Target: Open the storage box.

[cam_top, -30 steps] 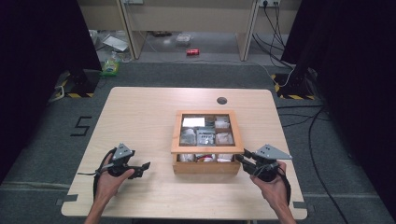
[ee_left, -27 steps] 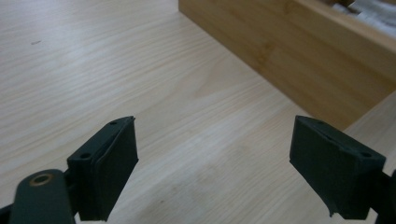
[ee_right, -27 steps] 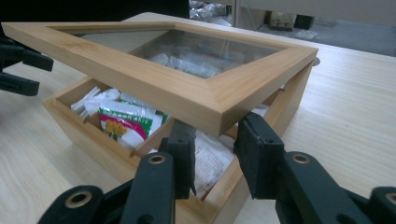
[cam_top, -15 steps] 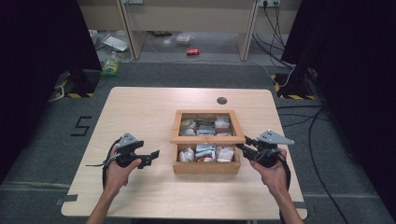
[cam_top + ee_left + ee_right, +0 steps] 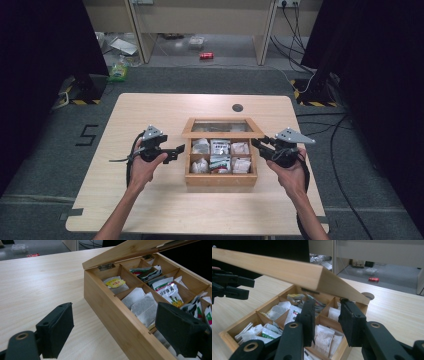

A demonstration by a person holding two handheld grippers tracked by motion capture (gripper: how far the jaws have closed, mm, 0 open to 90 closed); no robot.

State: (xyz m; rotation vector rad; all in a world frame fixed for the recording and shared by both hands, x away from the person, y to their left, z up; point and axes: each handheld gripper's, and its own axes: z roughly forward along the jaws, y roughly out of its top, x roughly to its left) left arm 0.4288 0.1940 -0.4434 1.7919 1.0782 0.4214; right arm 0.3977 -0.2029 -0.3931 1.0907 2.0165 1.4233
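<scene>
Wooden tea box (image 5: 220, 179) sits near the centre of the pale worktop (image 5: 150, 200), a bit toward my side, its glass-paned lid (image 5: 222, 135) tilted up on hinges along the far wall. My left tool (image 5: 176, 148) hangs just beside the box's left wall and points at it. Its jaws are spread wide w/ nothing between them, and my left hand (image 5: 145, 167) grips the body. In the left tool view the open compartments run off to the right. They're packed w/ sachets (image 5: 218, 147): white paper ones, a yellow-labelled one by the hinge, and green-and-red printed ones further along. My right tool (image 5: 256, 143) is at the box's right side, tips up under the raised lid's near right corner. Its jaws are partly apart, not clamped on anything. In the right tool view the lid's corner sits right at the tip of one jaw, but I can't tell if it rests there. My right hand (image 5: 290, 167) is behind it, cable trailing off the worktop edge. A dark round port (image 5: 237, 107) lies beyond the box, and a red can (image 5: 206, 55) is on the floor further back.
</scene>
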